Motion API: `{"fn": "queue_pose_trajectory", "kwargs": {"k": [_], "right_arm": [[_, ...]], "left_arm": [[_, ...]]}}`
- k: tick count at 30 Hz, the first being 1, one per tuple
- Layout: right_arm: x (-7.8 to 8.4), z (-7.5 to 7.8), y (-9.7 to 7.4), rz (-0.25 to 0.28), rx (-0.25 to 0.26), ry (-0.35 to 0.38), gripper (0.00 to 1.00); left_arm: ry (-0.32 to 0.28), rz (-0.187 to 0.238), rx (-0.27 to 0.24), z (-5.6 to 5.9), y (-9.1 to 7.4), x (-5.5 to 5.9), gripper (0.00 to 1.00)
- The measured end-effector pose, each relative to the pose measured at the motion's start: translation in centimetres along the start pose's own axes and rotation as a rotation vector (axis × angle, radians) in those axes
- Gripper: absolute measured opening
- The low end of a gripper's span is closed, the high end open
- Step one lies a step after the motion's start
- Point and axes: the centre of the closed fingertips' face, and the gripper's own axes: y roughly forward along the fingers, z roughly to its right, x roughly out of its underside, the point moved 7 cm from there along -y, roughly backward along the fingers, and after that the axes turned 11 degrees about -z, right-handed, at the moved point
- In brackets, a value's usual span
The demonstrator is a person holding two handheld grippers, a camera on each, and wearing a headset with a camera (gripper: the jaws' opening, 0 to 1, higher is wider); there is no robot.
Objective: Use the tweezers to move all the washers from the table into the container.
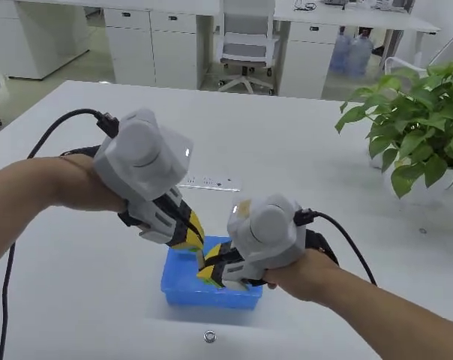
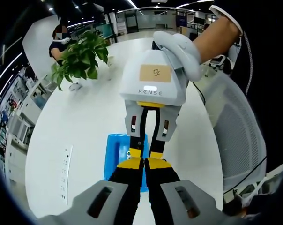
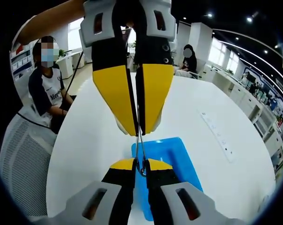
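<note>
A blue container (image 1: 211,294) sits on the white table, and both grippers meet tip to tip just above it. My left gripper (image 1: 197,241) comes in from the left, my right gripper (image 1: 208,272) from the right. Thin metal tweezers (image 3: 139,143) run from between the left gripper's (image 3: 137,130) yellow jaws down into my right gripper's (image 3: 141,165) jaws. Both pairs of jaws stand close together on the tweezers. In the left gripper view my left gripper (image 2: 144,163) touches the right gripper (image 2: 146,153) over the container (image 2: 114,154). One washer (image 1: 210,336) lies on the table in front of the container (image 3: 174,154).
A power strip (image 1: 208,181) lies behind the container. A potted plant (image 1: 421,127) stands at the right of the table. Black cables trail from both grippers. An office chair (image 1: 245,45) and desks are beyond the table's far edge; people sit nearby.
</note>
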Motion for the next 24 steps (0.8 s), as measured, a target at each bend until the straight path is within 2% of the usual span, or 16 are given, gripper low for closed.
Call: {"fn": "queue_pose_trajectory", "kwargs": {"k": [12,24], "right_arm": [[0.5,2.4,1.7,0.019,-0.016,0.022,0.1],[1.1,3.3,4.0,0.011,-0.042,0.028,0.1]], "left_arm": [[-0.003,-0.016,-0.004,-2.3,1.3,0.8,0.06],[-0.023,-0.032,0.012,-3.5,3.2,2.2,0.06]]}}
